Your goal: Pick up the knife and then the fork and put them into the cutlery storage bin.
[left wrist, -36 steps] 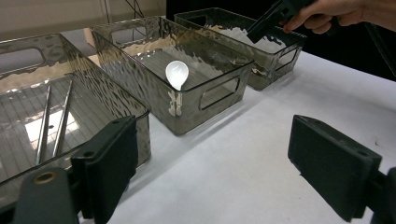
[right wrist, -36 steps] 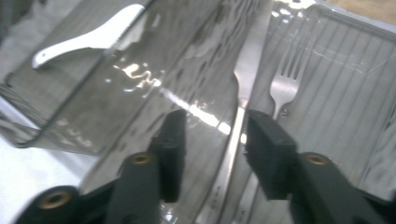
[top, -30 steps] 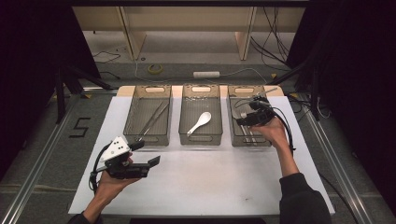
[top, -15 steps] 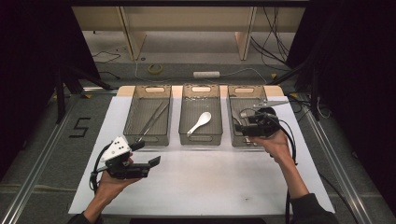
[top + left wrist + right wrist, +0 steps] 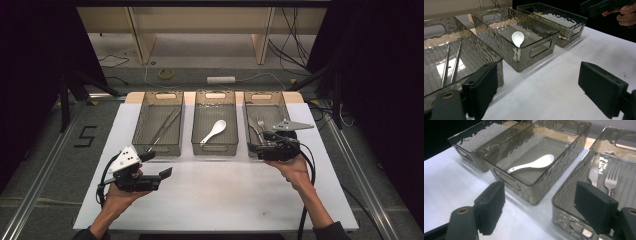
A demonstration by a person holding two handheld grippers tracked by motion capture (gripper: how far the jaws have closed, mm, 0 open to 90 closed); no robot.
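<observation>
Both the left gripper [image 5: 161,175] and right gripper [image 5: 254,148] hovered over the white worktop [image 5: 225,195], fingers wide apart and empty, before three smoky plastic bins [image 5: 215,148].

Three bins in a row at the back of the table [image 5: 220,200]. Left bin [image 5: 158,123] holds chopsticks [image 5: 162,131], middle bin [image 5: 215,122] holds a spoon [image 5: 213,131], right bin [image 5: 265,120] holds a fork [image 5: 612,180]. Left gripper [image 5: 161,176] sits in front of the left bin, right gripper [image 5: 254,149] over the right bin's near end.
</observation>
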